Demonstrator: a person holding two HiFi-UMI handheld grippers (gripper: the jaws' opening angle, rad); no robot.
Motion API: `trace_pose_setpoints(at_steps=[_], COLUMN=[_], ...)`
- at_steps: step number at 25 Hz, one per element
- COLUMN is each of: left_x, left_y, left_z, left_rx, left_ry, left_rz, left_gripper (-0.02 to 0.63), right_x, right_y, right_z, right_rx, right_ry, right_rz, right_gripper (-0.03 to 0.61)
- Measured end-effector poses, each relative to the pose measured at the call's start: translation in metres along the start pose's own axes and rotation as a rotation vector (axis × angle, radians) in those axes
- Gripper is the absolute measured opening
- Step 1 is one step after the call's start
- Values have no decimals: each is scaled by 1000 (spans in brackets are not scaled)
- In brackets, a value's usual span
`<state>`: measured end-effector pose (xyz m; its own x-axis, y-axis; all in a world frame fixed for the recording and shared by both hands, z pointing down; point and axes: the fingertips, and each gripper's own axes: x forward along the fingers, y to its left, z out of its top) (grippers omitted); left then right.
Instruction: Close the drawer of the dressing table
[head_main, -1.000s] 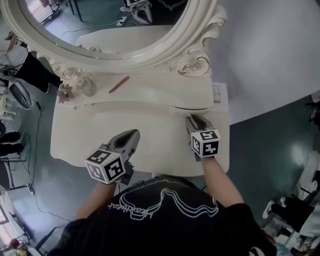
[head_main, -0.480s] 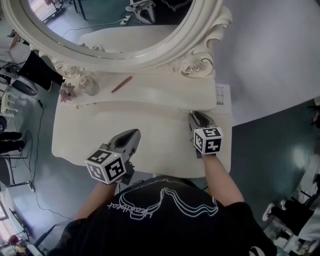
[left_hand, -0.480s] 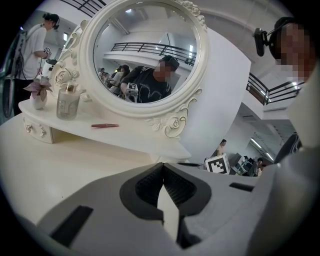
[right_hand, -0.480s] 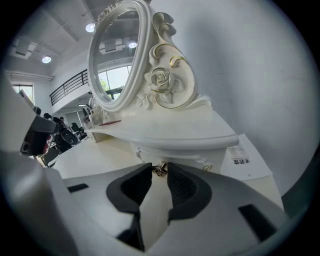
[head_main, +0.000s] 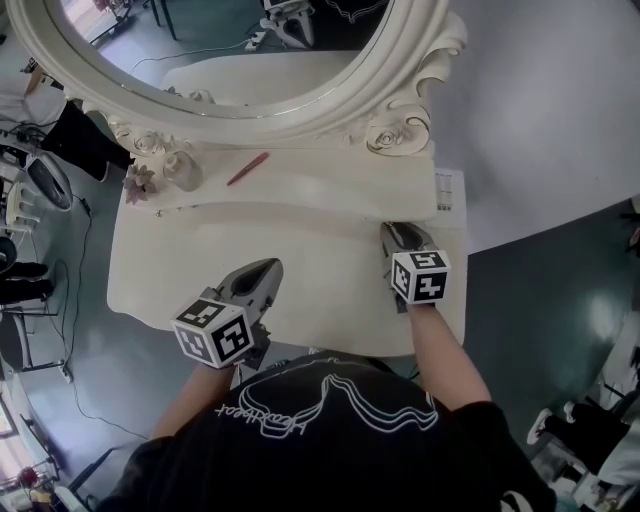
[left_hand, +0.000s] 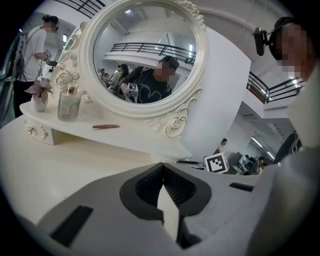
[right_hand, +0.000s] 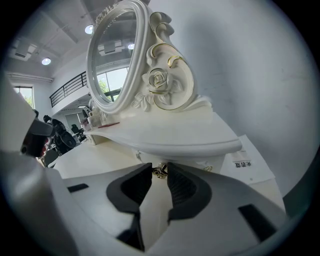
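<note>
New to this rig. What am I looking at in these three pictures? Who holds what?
No robot: a person holds a two-jaw gripper in each hand. The head view looks down from the person's head; the other two cameras ride on the grippers. On the white dressing table, below the oval mirror, lie a red pen, a glass jar and a small flower. The right gripper is closed on the gold drawer knob. The left gripper is shut, empty, over the tabletop.
</note>
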<state>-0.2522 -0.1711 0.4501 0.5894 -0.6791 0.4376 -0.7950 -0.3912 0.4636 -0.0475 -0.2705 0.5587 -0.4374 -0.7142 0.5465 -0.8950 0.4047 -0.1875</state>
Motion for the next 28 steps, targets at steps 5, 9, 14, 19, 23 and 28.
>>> trace_pose_setpoints(at_steps=[5, 9, 14, 19, 23, 28], left_x=[1, 3, 10, 16, 17, 14], left_y=[-4, -12, -29, -52, -75, -111], left_z=[0, 0, 0, 5, 15, 25], left_rx=[8, 12, 17, 28, 56, 134], left_ry=[3, 4, 6, -3, -23, -48], left_rz=[-5, -22, -64, -122, -180, -266], left_gripper=[3, 3, 3, 3, 3, 3], right_x=[-3, -15, -48, -96, -134, -177], right_y=[0, 6, 27, 57, 83, 98], right_z=[0, 0, 10, 34, 48, 69], right_rx=[-23, -40, -12, -16, -58, -88], right_ry=[9, 9, -39, -126, -146, -211], right_rz=[5, 42, 144, 270, 413, 469], right_gripper=[100, 109, 92, 5, 5, 5])
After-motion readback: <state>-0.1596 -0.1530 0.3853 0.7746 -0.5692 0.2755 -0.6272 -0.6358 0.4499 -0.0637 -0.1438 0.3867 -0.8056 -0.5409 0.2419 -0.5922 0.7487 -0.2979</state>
